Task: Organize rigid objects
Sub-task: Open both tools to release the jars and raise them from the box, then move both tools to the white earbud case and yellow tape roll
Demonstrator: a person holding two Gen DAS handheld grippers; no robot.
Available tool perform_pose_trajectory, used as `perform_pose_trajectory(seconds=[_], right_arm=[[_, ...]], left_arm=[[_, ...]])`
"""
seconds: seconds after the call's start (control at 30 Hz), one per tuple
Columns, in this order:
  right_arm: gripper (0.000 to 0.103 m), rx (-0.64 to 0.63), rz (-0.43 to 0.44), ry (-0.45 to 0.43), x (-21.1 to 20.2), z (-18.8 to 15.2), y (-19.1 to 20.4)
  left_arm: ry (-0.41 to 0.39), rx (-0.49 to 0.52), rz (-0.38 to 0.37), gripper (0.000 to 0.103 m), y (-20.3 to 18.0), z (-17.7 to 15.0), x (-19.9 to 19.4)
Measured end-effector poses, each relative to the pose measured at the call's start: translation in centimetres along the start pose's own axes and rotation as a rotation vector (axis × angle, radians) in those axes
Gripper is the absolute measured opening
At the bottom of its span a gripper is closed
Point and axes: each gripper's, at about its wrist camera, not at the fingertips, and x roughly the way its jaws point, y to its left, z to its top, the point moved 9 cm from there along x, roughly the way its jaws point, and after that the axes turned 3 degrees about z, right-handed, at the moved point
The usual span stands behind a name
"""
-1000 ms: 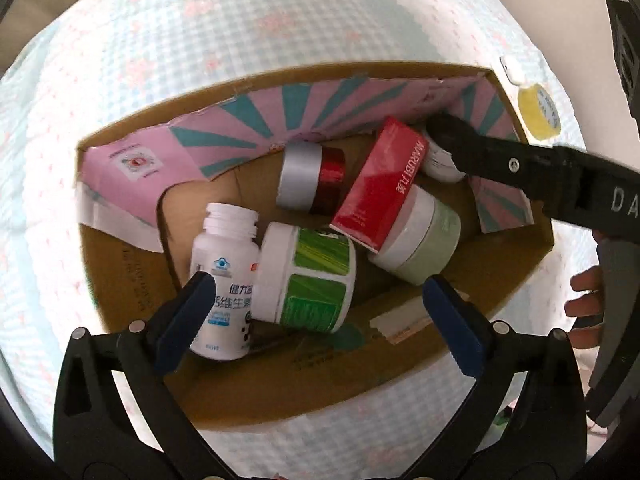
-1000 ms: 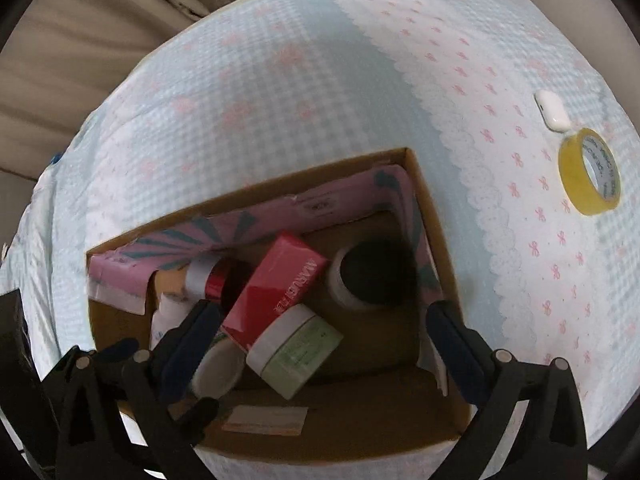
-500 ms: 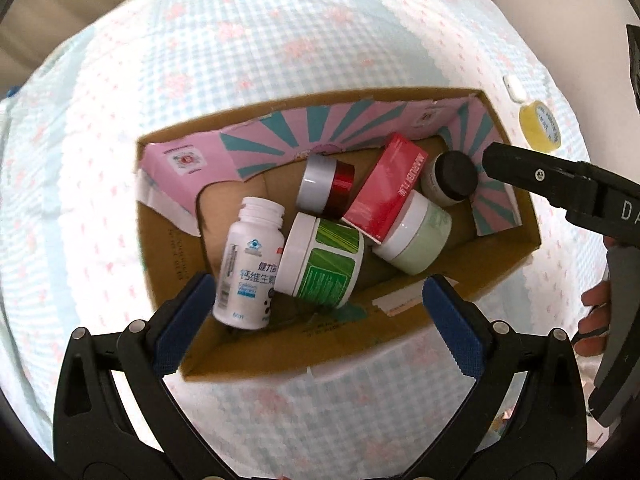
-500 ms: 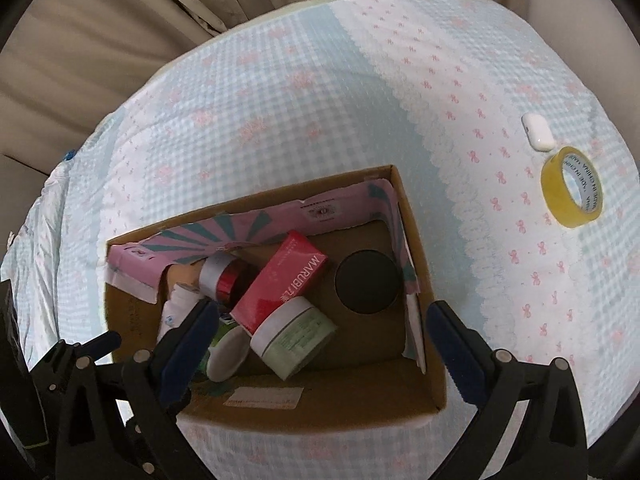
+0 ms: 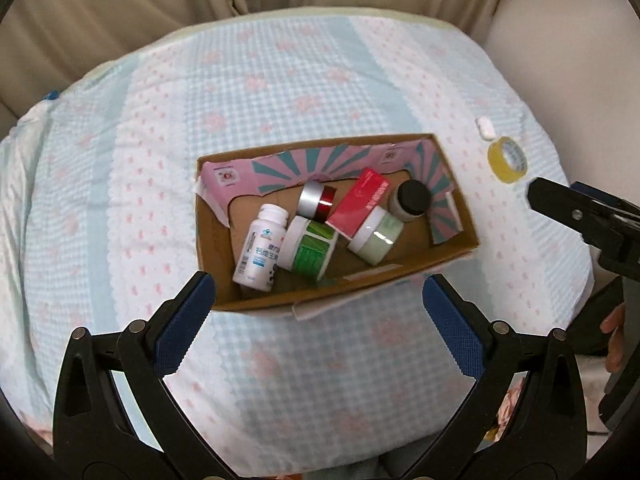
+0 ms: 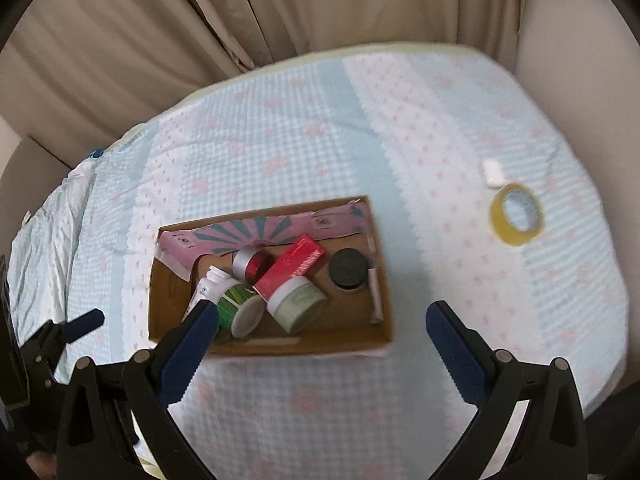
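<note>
A cardboard box (image 5: 404, 276) (image 6: 180, 332) lies on the checked bedspread. Inside lie a white pill bottle (image 5: 260, 250), a green-labelled jar (image 5: 310, 250) (image 6: 236, 304), a silver and red jar (image 5: 316, 200) (image 6: 250, 264), a red carton (image 5: 358, 202) (image 6: 294, 266), a pale green jar (image 5: 376, 236) (image 6: 296, 300) and a black-lidded jar (image 5: 412, 198) (image 6: 348, 270). My left gripper (image 5: 320, 304) is open and empty, above the box's near side. My right gripper (image 6: 322, 332) is open and empty, also above the near side.
A yellow tape roll (image 5: 508, 160) (image 6: 516, 214) and a small white case (image 5: 485, 128) (image 6: 493, 172) lie on the bedspread to the right of the box. Beige curtains (image 6: 200, 20) hang behind the bed. A wall stands at the right.
Both grippers have risen and pulled back from the box, which now looks smaller. Both stay open and empty. The things in the box have not moved.
</note>
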Motion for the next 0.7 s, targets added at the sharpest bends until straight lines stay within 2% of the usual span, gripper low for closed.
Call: perform_pose_trajectory(seconds=[0.23,0.37,0.53,0.7], right_arm=[[0.103,-0.031,-0.047,-0.075,-6.5,-0.2,-4.0],[0.103,-0.036,-0.069,-0.109,-9.1,0.1,-7.6],[0.103,-0.067,-0.086,-0.127,-10.6,1.2,-12.6],[0.103,-0.122,-0.051,-0.101,-9.9,3.2,-18.4]], left_arm=[[-0.061,0.000,-0.015,0.103,-3.6,1.4,-3.7],[-0.090,0.040,-0.021,0.103,-7.7,3.7,-4.8],[-0.141,0.041,-0.017,0.103,-14.0,7.9,-5.2],[-0.138,0.007,-0.029,0.103,-20.7,11.9,-3.2]])
